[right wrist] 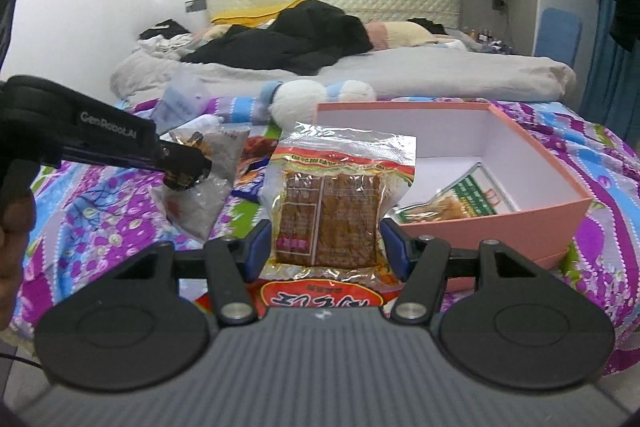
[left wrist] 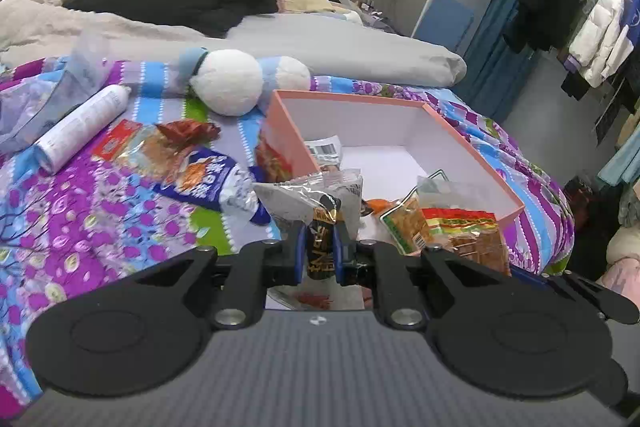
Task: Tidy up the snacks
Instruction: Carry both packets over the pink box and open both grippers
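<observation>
My left gripper [left wrist: 320, 251] is shut on a clear grey snack bag [left wrist: 316, 199] with a black and gold label, lifted over the bedspread just left of the pink box [left wrist: 472, 155]. My right gripper [right wrist: 326, 247] is shut on a clear packet of brown dried slices [right wrist: 332, 203] with a red and yellow band, held upright in front of the pink box [right wrist: 500, 223]. A green-edged packet [right wrist: 468, 199] lies inside the box. The left gripper [right wrist: 188, 169] and its bag [right wrist: 208, 187] show at the left of the right wrist view.
A blue snack bag [left wrist: 204, 179], red packets [left wrist: 120, 139], a white spray can [left wrist: 84, 127] and a white plush toy [left wrist: 228, 83] lie on the purple bedspread. A red packet [right wrist: 320, 297] sits under my right gripper. Hanging clothes [left wrist: 580, 19] stand to the right.
</observation>
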